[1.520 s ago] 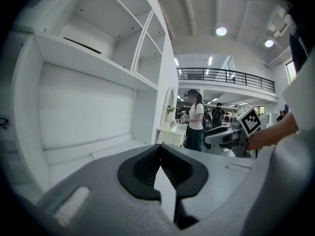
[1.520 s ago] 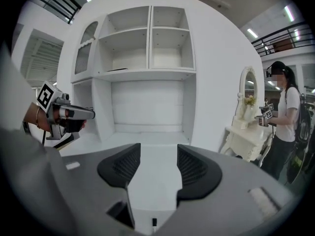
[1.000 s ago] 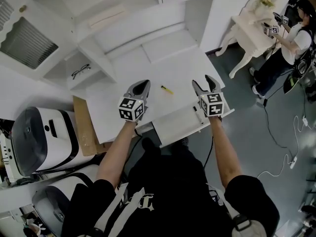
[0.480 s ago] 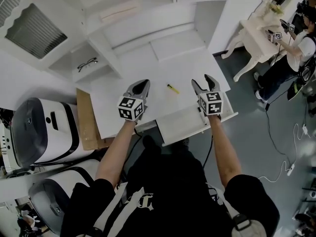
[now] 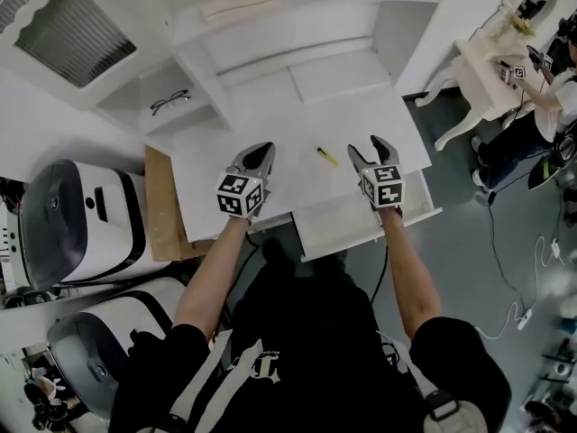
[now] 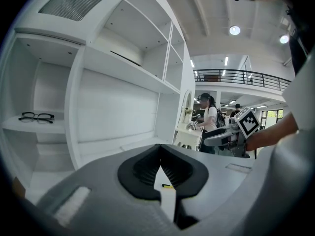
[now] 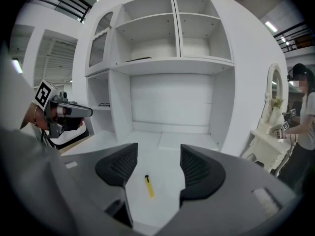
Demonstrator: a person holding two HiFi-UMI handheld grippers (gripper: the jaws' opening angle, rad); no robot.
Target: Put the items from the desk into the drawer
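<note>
The short yellow pen with a dark cap [image 5: 327,157] lies alone on the white desk top [image 5: 270,142], towards its near edge, untouched. The right gripper [image 5: 364,148] hovers just right of it, jaws wide apart and empty; in the right gripper view the pen [image 7: 149,186] shows on the desk ahead, between them. The left gripper [image 5: 262,154] hangs to the pen's left, jaws drawn together on nothing.

The white pull-out drawer [image 5: 334,228] stands open below the desk's near edge, so the step in hand looks like the reach for the pen. Next, the right jaws would need to drop astride it, across its length, and close.

Compared with a second ago, the right gripper sits nearer the pen and the left farther from it. The pen itself has not moved on the desk.
</note>
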